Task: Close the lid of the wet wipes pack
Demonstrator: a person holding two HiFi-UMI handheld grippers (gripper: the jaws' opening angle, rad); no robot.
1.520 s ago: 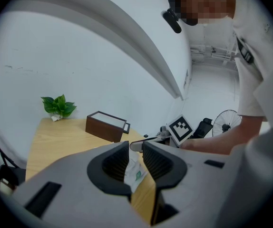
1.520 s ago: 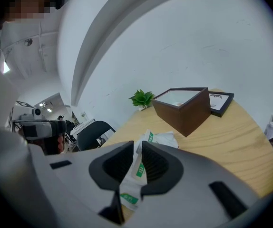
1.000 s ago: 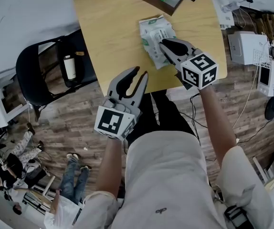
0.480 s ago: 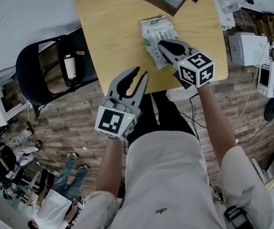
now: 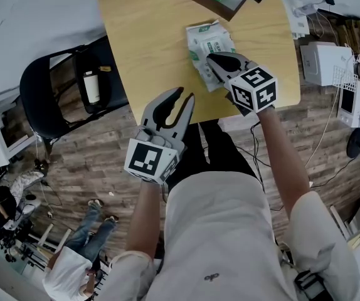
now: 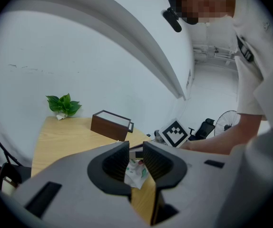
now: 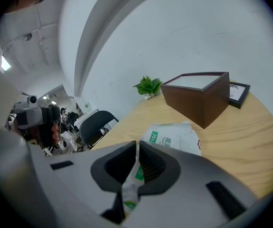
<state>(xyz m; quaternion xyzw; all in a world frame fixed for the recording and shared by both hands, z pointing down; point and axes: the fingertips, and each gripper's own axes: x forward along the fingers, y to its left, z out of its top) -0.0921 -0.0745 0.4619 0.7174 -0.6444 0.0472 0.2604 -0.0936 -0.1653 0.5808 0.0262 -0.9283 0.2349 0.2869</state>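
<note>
I'm holding the right claw [image 5: 210, 59] over the pack [image 5: 209, 37] toward the bench's [image 5: 148, 36] near right corner, jaws closing on nothing; left claw [image 5: 183, 95] is hanging open, empty.

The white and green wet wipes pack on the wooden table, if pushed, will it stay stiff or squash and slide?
Probably soft: the white and green wet wipes pack has crinkled film. Likely to slide rather than tip, since it lies flat on the smooth wooden table.
</note>
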